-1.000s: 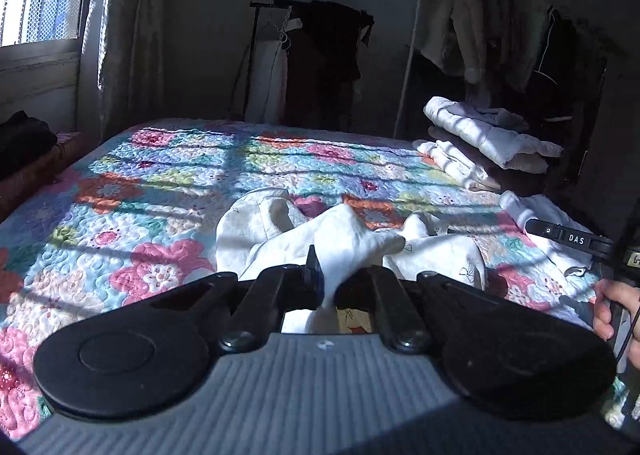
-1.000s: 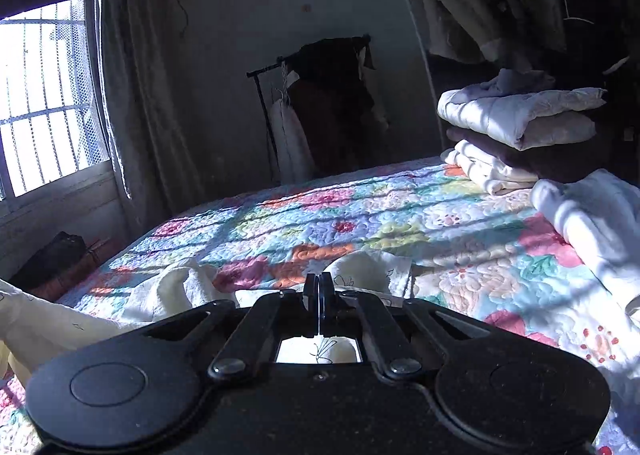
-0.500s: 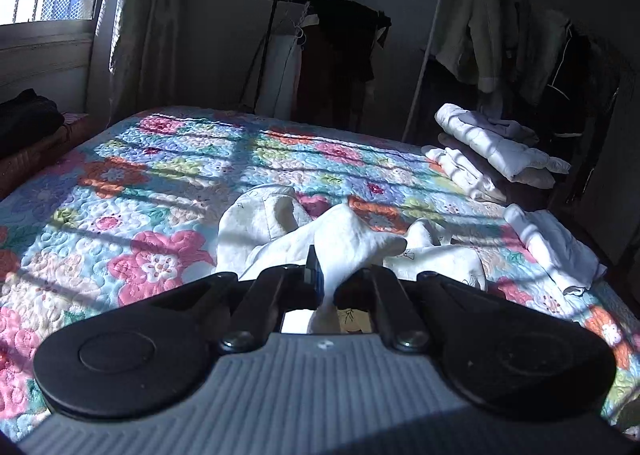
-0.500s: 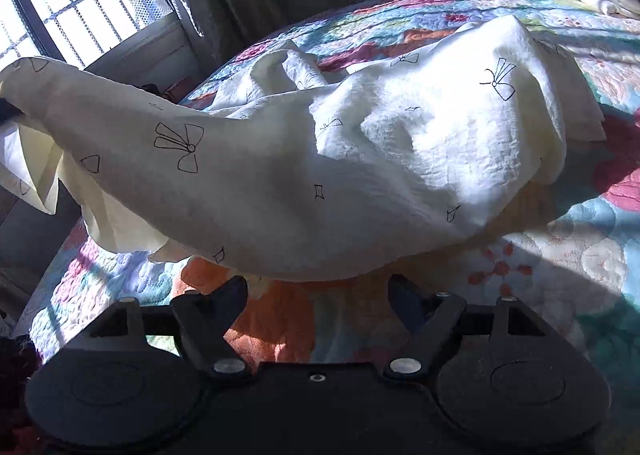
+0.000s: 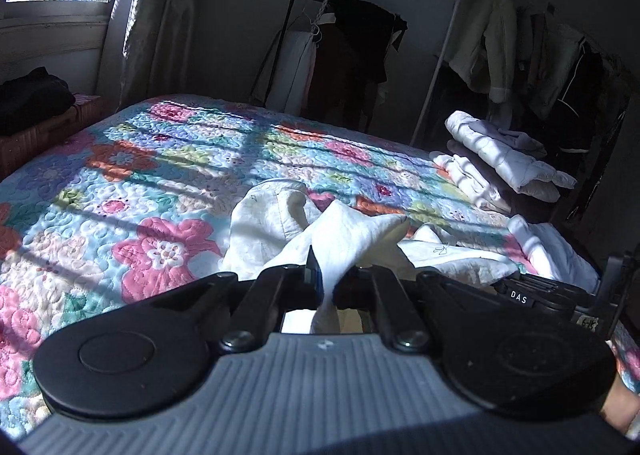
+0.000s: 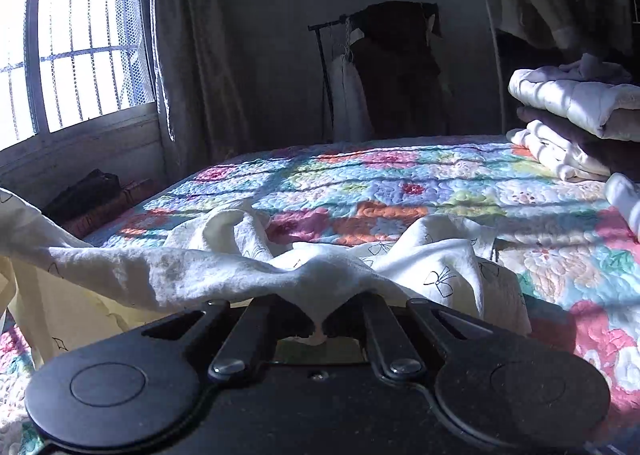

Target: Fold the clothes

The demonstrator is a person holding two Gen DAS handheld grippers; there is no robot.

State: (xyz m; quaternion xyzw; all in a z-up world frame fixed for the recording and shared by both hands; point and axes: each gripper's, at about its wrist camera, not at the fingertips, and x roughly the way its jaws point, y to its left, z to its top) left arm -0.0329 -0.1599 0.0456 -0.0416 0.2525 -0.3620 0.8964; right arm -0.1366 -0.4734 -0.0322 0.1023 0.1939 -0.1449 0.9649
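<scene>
A cream garment with small black bow prints point(image 5: 344, 239) lies crumpled on the floral quilt point(image 5: 132, 175). My left gripper point(image 5: 326, 287) is shut on a fold of it, the cloth rising in a peak between the jaws. In the right wrist view the same garment point(image 6: 432, 267) stretches to the left, and my right gripper point(image 6: 318, 325) is shut on another pinch of it. The right gripper's body point(image 5: 532, 295) shows at the right edge of the left wrist view, close beside the left gripper.
A stack of folded white and dark clothes point(image 5: 500, 159) sits at the bed's far right, also in the right wrist view point(image 6: 576, 123). Another folded white piece point(image 5: 548, 251) lies nearer. A clothes rack point(image 5: 344, 55) stands behind the bed. A window point(image 6: 76, 55) is at the left.
The right gripper opened and swung low under the garment, then came back level and shut on a fold of it. The left gripper kept its hold and barely moved.
</scene>
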